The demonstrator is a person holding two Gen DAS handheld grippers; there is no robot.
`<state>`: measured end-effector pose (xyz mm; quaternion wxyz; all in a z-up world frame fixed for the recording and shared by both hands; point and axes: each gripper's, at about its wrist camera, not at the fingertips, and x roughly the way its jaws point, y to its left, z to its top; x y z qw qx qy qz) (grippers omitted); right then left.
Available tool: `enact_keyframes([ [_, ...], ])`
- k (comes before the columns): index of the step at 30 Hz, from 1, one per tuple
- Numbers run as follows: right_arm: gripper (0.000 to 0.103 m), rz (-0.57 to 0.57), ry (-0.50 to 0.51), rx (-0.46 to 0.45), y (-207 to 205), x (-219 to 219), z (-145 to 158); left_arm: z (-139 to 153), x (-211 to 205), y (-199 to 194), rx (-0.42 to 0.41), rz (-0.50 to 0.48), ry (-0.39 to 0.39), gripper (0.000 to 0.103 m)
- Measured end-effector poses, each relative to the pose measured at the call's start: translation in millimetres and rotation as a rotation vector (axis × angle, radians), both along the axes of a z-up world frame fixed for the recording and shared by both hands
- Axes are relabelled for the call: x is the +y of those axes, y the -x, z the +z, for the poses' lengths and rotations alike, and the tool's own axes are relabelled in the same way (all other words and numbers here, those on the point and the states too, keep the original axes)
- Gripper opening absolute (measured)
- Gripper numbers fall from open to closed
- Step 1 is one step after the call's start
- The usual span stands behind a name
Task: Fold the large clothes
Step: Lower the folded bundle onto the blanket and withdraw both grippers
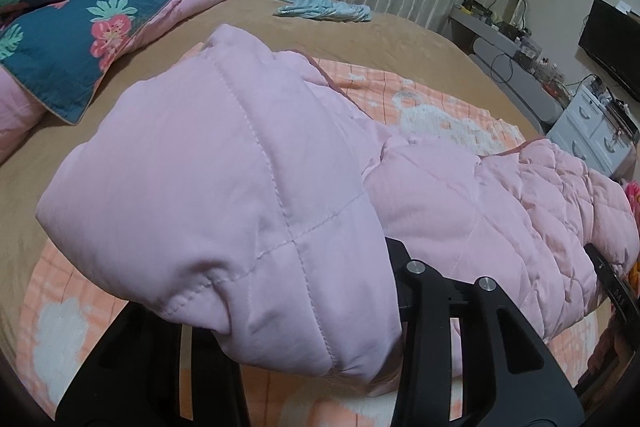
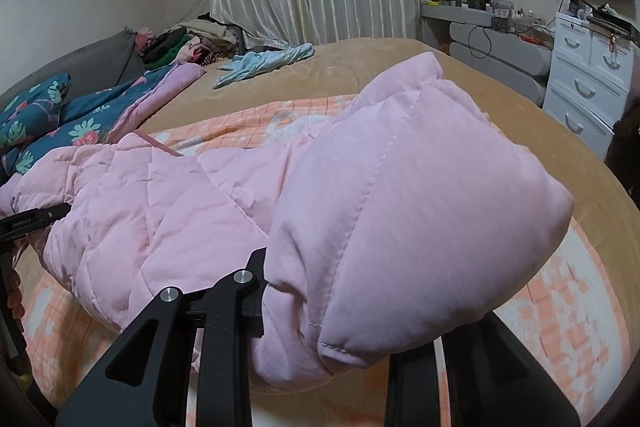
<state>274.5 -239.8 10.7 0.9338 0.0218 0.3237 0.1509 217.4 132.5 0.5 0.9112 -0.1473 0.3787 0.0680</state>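
Note:
A pink quilted jacket (image 1: 224, 163) hangs lifted over the bed, stretched between both grippers. In the left wrist view my left gripper (image 1: 304, 311) is shut on a puffy end of it, and the fabric bulges over the black fingers (image 1: 416, 291) and hides their tips. In the right wrist view my right gripper (image 2: 352, 307) is shut on the jacket's (image 2: 400, 195) other puffy end in the same way. Each view shows the other gripper at its edge, holding the far end: the right one (image 1: 612, 283) and the left one (image 2: 36, 219).
An orange checked blanket (image 2: 248, 119) lies under the jacket on the tan bed (image 1: 280, 15). A blue floral quilt (image 1: 80, 39) is at the left, a light blue garment (image 1: 324, 7) further back. White drawers (image 2: 584, 75) and a grey shelf (image 2: 500, 47) stand at the right.

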Motion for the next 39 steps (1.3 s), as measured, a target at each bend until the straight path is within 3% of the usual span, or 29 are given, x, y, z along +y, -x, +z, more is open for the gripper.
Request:
enact_keyframes([
  [13, 0.030, -0.028, -0.032, 0.077, 62, -20, -29, -23, -9, 66, 0.013, -0.011, -0.010, 0.036],
  [17, 0.041, -0.060, -0.090, 0.143, 67, -32, -45, -40, -8, 80, 0.034, -0.004, 0.013, 0.043],
  [21, 0.056, -0.085, -0.148, 0.206, 73, -43, -56, -48, -8, 89, 0.045, -0.001, 0.038, 0.049],
  [22, 0.063, -0.084, -0.155, 0.215, 75, -45, -57, -49, -6, 91, 0.051, 0.003, 0.049, 0.050],
  [27, 0.082, -0.087, -0.155, 0.246, 95, -54, -61, -51, -4, 103, 0.069, 0.017, 0.067, 0.066],
  [31, 0.093, -0.079, -0.110, 0.234, 119, -57, -58, -50, -6, 124, 0.078, 0.028, 0.052, 0.080],
  [33, 0.096, -0.079, -0.081, 0.208, 134, -57, -51, -46, -10, 134, 0.084, 0.027, 0.034, 0.093],
  [39, 0.099, -0.052, -0.056, 0.106, 177, -54, -15, -29, -31, 167, 0.065, -0.027, -0.009, 0.094],
])
